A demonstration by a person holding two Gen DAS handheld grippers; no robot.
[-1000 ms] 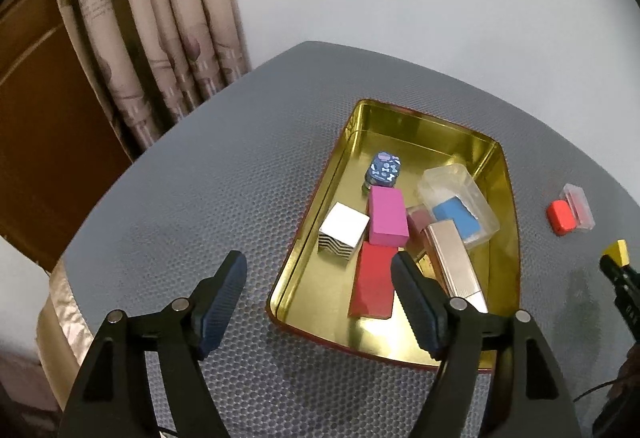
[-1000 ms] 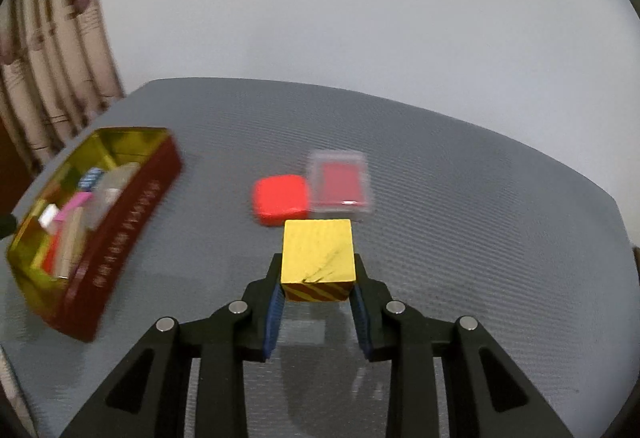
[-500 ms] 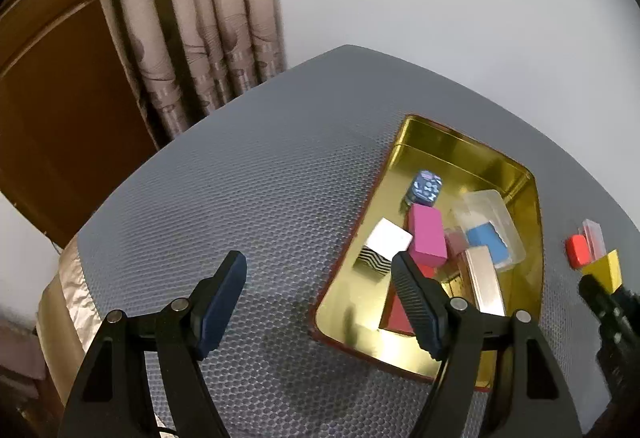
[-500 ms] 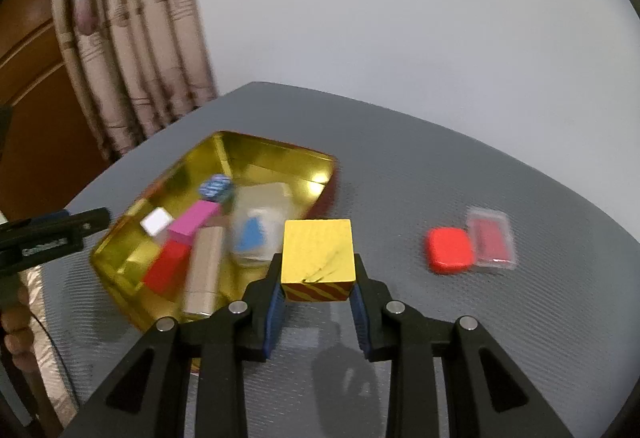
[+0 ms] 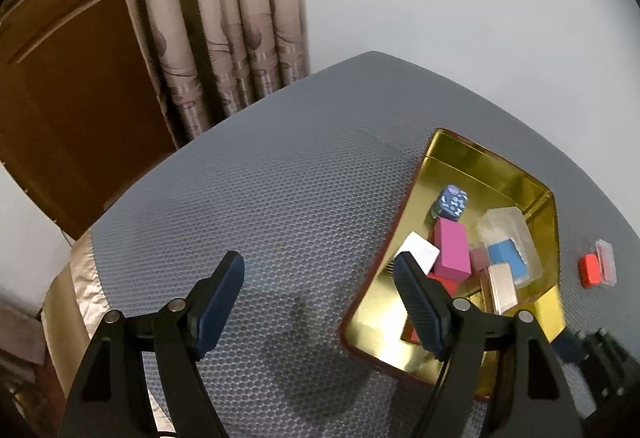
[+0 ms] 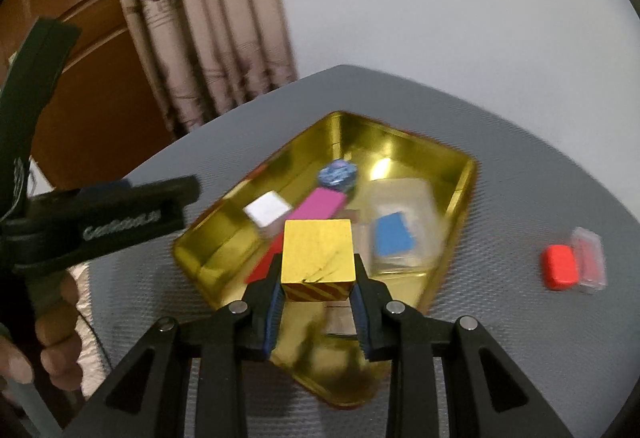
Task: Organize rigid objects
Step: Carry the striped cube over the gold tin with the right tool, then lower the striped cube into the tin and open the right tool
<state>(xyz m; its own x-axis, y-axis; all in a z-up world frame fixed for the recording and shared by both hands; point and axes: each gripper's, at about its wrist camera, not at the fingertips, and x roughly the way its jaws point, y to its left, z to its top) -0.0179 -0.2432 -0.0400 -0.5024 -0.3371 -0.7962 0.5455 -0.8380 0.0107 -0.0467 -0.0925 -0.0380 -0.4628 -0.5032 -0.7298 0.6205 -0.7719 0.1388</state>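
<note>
A yellow block (image 6: 318, 252) with a red-striped side, gold tin (image 6: 464, 194), grey honeycomb mat (image 5: 280, 198).

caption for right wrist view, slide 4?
Right gripper holds a yellow block above the gold tin of sorted items.

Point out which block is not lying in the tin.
The yellow block: the right tongs grip it above the gold tin, while the pink, white and red blocks lie inside.
</note>
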